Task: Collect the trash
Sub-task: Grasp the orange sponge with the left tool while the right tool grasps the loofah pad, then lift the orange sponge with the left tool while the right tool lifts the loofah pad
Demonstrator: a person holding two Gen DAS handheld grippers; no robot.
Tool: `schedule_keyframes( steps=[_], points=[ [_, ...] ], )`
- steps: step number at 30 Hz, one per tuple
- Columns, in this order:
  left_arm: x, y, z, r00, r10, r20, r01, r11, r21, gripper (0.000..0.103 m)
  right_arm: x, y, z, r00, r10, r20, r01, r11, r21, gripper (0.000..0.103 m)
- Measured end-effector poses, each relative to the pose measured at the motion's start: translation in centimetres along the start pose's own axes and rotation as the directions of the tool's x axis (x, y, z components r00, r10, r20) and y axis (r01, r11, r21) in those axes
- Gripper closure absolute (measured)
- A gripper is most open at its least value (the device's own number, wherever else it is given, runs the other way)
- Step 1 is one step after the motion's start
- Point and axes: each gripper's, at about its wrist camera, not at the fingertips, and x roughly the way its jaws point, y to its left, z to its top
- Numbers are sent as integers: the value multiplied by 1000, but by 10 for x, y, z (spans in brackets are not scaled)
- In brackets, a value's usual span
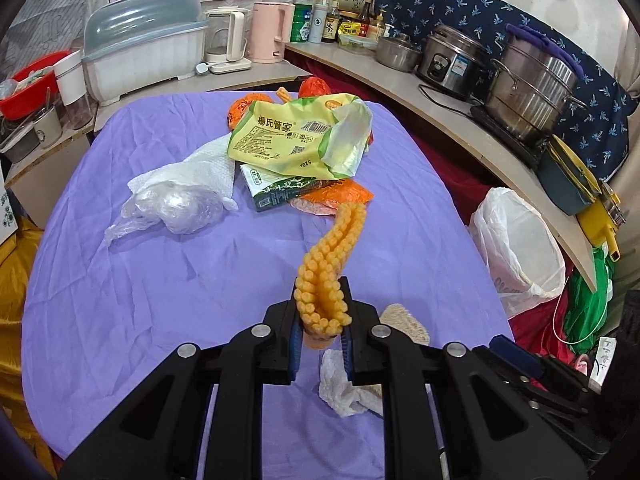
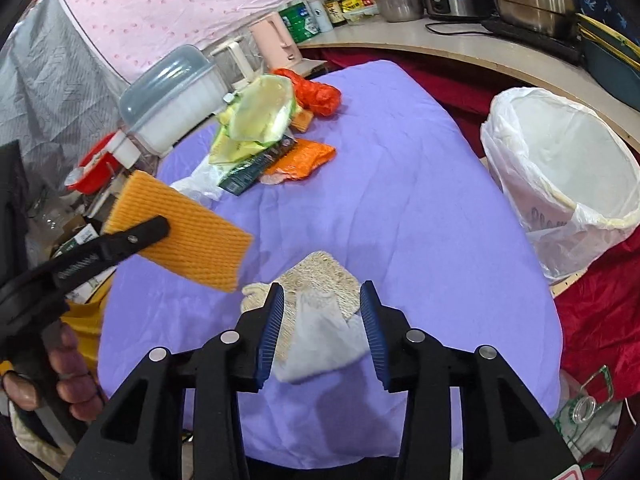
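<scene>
Left tool lifts an orange sponge cloth off the worktop.

The left tool is clenched on one end of the cloth, which hangs clear above the purple cover. The right tool is spread wide, its pads either side of a crumpled tissue that lies on a tan scrubber. Further back sits a heap of wrappers, with a paper towel and a clear bag beside it. The lined bin stands off the worktop's right edge.
</scene>
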Motion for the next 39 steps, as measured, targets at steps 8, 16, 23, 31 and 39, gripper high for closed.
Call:
schedule_keyframes(
  steps=[8, 16, 23, 31, 39],
  points=[
    [-9, 5, -10, 1000, -2, -12, 2, 1000, 3, 88, 13, 8, 0, 999, 8, -32, -8, 1000, -18, 63],
    [-25, 11, -39, 995, -38, -88, 38, 999, -9, 88, 35, 33, -21, 994, 22, -104, -32, 994, -100, 63],
    [-36, 4, -46, 990, -105, -95, 104, 994, -13, 88, 51, 47, -30, 991, 20, -135, -40, 989, -142, 63],
    [2, 8, -57, 970, -112, -217, 99, 993, -69, 88, 70, 45, -34, 988, -46, -145, 20, 984, -178, 63],
    [8, 10, -61, 970, -90, -225, 78, 995, -60, 88, 74, 42, -35, 990, -56, -127, 30, 980, -196, 79]
  ],
)
